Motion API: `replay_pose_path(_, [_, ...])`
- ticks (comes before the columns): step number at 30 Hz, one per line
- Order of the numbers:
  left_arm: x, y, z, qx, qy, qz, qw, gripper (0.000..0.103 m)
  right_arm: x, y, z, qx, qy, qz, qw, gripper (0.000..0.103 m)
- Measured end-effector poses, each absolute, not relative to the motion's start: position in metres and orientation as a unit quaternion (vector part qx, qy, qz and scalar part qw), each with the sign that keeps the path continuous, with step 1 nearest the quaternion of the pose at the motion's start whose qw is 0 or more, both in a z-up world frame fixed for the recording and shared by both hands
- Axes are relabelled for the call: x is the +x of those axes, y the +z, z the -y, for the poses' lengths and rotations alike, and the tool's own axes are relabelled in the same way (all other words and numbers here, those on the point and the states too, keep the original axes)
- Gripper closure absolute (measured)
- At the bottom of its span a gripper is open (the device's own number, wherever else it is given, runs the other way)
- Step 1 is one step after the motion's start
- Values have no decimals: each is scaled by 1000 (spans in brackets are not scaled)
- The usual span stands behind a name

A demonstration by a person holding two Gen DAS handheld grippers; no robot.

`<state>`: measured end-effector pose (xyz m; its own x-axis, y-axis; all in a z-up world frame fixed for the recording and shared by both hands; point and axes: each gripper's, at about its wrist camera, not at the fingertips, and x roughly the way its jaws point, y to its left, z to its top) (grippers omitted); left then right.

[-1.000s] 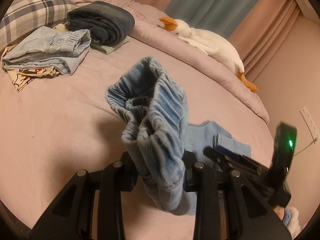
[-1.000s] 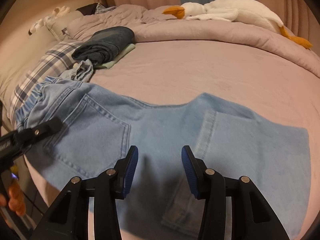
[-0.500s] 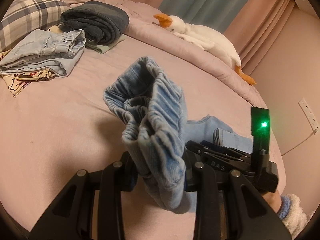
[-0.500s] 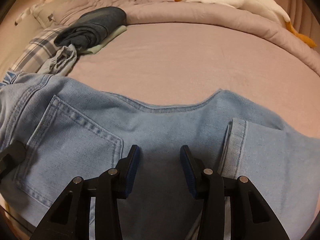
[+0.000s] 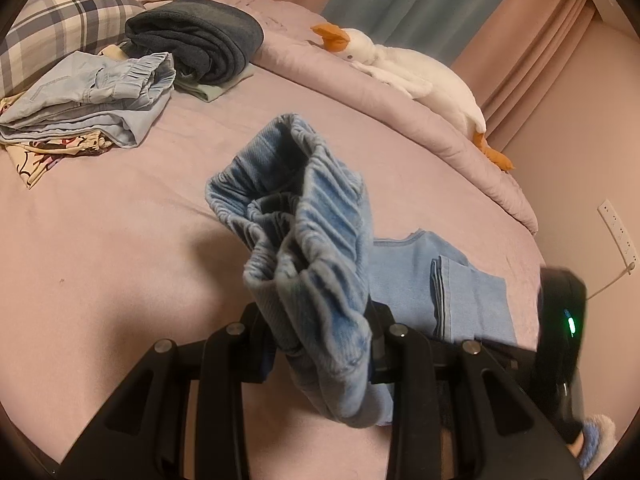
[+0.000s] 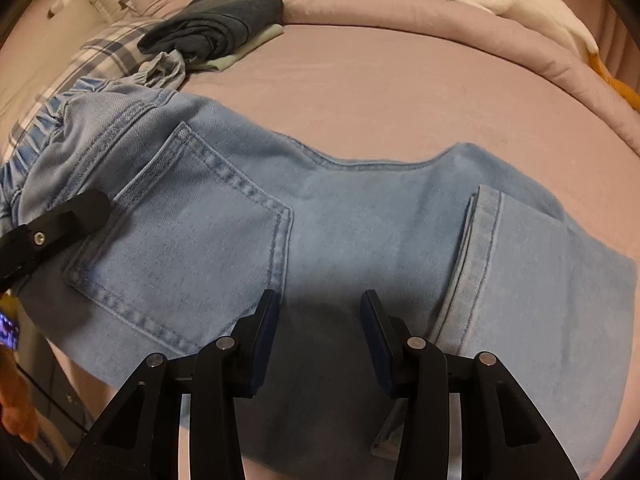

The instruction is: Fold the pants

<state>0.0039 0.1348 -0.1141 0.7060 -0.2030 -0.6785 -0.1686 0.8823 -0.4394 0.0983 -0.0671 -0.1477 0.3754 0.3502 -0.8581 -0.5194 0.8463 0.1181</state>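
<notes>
Light blue jeans [image 6: 360,216] lie on the pink bed, back pocket up, with the leg hems folded over at the right [image 6: 480,240]. My left gripper [image 5: 320,332] is shut on the gathered elastic waistband [image 5: 304,216] and holds it bunched above the bed; it also shows at the left of the right wrist view [image 6: 52,228]. My right gripper [image 6: 320,320] is open and empty, low over the jeans between the pocket and the hems. In the left wrist view the right gripper's body shows at the right edge [image 5: 560,312].
Folded pale jeans [image 5: 92,96] and a dark folded garment [image 5: 196,48] lie at the far left by a plaid pillow [image 5: 60,20]. A white plush goose [image 5: 408,72] lies on the rolled duvet [image 5: 400,108] at the back. The bed edge is close at the front.
My right gripper has moved closer and lower over the jeans, then eased back slightly. My left gripper keeps its hold on the waistband and has shifted little.
</notes>
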Motion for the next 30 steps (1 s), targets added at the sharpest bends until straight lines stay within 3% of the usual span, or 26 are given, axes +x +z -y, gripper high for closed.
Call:
replay_pose_path(7, [8,-112,-126,-229,-5,-388,893,72,56,-147,64,-137,295,-486,811,58])
replay_pose_path(15, [11,-99,-114,-213,-1,-384,898,73,61,-154,74,-110,311,-482,811,58])
replay_pose_path(23, [16,-88,-93,-194,-10,-377,906,74,68,-119,124,-34,321,-449,833,58])
replay_pose_path(30, [26,-79,-66,-161,-36,-377,911,75,90,-127,169,63,286,-470,832,58])
